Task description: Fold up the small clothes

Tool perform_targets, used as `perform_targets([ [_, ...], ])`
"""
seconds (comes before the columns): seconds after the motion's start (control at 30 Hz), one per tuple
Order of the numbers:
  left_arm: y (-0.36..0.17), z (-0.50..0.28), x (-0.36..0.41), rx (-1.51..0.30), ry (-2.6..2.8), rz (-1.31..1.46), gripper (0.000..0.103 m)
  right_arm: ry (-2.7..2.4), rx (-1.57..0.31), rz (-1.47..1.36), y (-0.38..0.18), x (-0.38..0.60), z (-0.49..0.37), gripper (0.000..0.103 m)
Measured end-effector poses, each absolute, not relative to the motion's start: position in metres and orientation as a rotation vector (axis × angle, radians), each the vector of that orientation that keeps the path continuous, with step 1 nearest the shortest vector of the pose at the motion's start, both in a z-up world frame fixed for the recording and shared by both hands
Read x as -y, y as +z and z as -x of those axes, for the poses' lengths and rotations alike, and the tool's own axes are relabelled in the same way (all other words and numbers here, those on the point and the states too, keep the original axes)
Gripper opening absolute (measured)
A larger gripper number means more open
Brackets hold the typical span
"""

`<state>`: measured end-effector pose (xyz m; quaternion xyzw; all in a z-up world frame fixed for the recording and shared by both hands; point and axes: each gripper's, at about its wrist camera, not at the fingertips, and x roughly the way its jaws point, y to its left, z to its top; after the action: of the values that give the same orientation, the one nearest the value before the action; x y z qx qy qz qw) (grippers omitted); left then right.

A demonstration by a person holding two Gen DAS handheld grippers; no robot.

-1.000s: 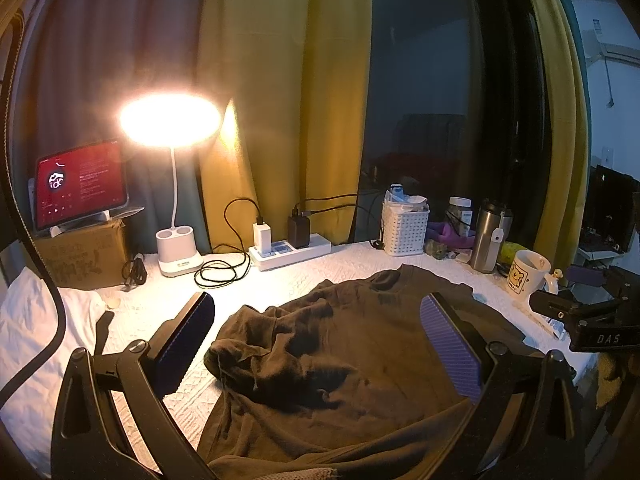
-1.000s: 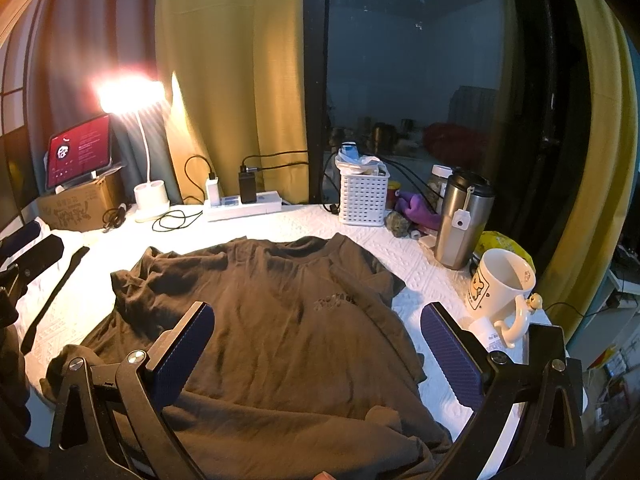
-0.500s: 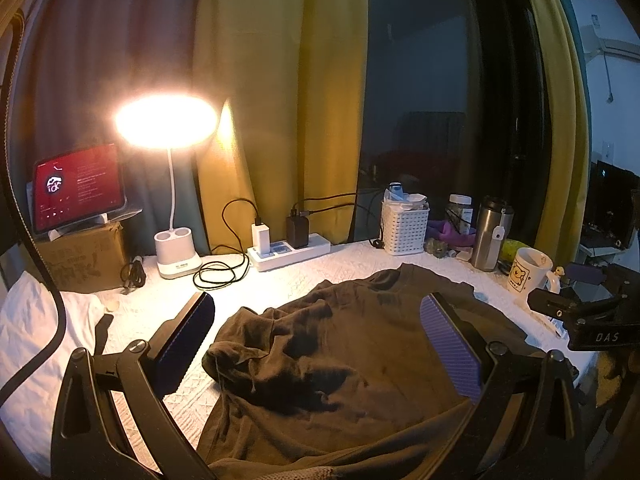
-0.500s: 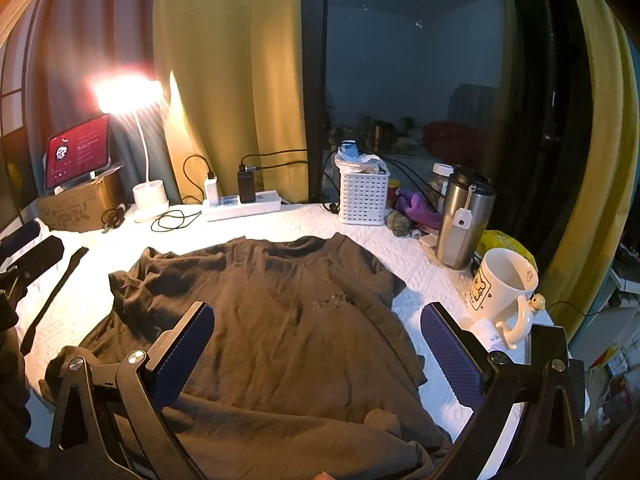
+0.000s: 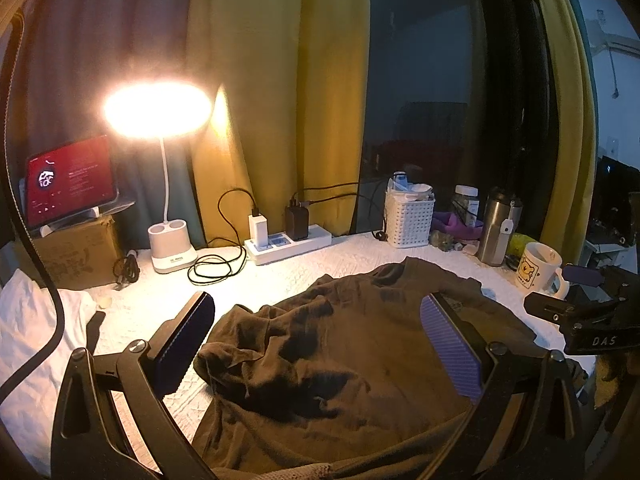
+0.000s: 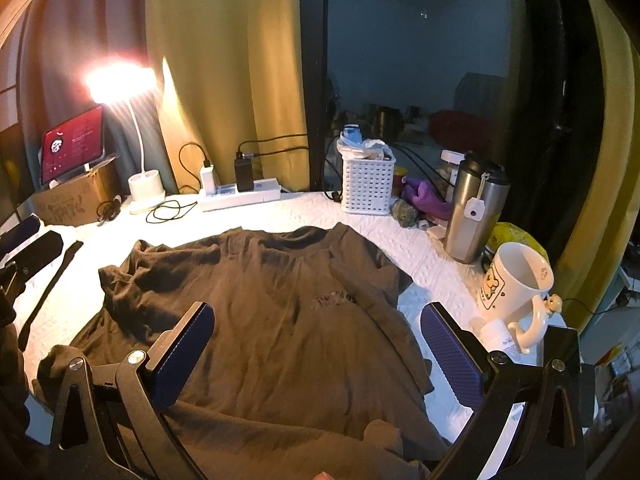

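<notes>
T-shirt (image 6: 280, 320), dark brown, is shown spread face-up on the white-covered bench (image 6: 280, 208), collar toward the window, hem toward the viewer. At the far left, a tablet (image 5: 70, 178) is propped on a cardboard box (image 5: 76, 256), with a lit desk lamp (image 5: 166, 216) and a loose black cable (image 5: 216, 268) beside it. The shirt's left sleeve region (image 5: 272, 344) is seen bunched into deep wrinkles. The left gripper (image 5: 316, 344) is held above this crumpled area, jaws spread wide and holding nothing. Behind the collar, a power strip (image 5: 288, 240) and a white basket (image 6: 366, 188) are set along the curtain. The right gripper (image 6: 316, 344) is held over the chest and right side of the shirt, jaws likewise wide and empty. At the far right, a steel tumbler (image 6: 472, 212) and a bear-print mug (image 6: 516, 284) stand just beside the right sleeve (image 6: 372, 276).

No fold is judged to have been made yet. Risks are inferred as follows: if the bunched left side is folded without smoothing, creases would be trapped and the fold skewed; if both fabric layers are not pinched together, only the top layer would be lifted; if the right sleeve is swung outward, the mug or tumbler could be struck and tipped.
</notes>
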<state>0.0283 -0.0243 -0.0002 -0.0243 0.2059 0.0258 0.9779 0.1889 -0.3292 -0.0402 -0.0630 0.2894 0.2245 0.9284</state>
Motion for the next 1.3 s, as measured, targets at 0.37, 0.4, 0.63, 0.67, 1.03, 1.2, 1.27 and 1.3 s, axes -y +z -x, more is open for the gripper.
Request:
perform_targets([
  [0.37, -0.020, -0.069, 0.009, -0.512, 0.108, 0.087, 0.101, 0.359, -0.639, 0.211, -0.065, 0.345, -0.275, 0.103],
  [0.4, -0.022, -0.072, 0.007, -0.515, 0.117, 0.089, 0.102, 0.365, -0.648, 0.213, -0.068, 0.346, -0.284, 0.103],
  [0.63, -0.038, -0.098, -0.020, -0.570, 0.187, 0.090, 0.102, 0.493, -0.760, 0.231, -0.098, 0.325, -0.342, 0.065],
  [0.67, -0.041, -0.101, -0.023, -0.579, 0.195, 0.090, 0.102, 0.523, -0.777, 0.231, -0.102, 0.319, -0.348, 0.065],
  [1.03, -0.055, -0.122, -0.047, -0.636, 0.243, 0.095, 0.101, 0.554, -0.882, 0.311, -0.134, 0.302, -0.373, 0.003],
  [1.2, -0.063, -0.133, -0.062, -0.661, 0.264, 0.080, 0.101, 0.385, -0.852, 0.215, -0.115, 0.356, -0.389, 0.003],
  [1.27, -0.068, -0.138, -0.071, -0.677, 0.260, 0.084, 0.101, 0.335, -0.839, 0.192, -0.110, 0.371, -0.391, 0.003],
  [1.3, -0.070, -0.139, -0.075, -0.684, 0.258, 0.090, 0.101, 0.319, -0.830, 0.183, -0.107, 0.376, -0.391, 0.003],
])
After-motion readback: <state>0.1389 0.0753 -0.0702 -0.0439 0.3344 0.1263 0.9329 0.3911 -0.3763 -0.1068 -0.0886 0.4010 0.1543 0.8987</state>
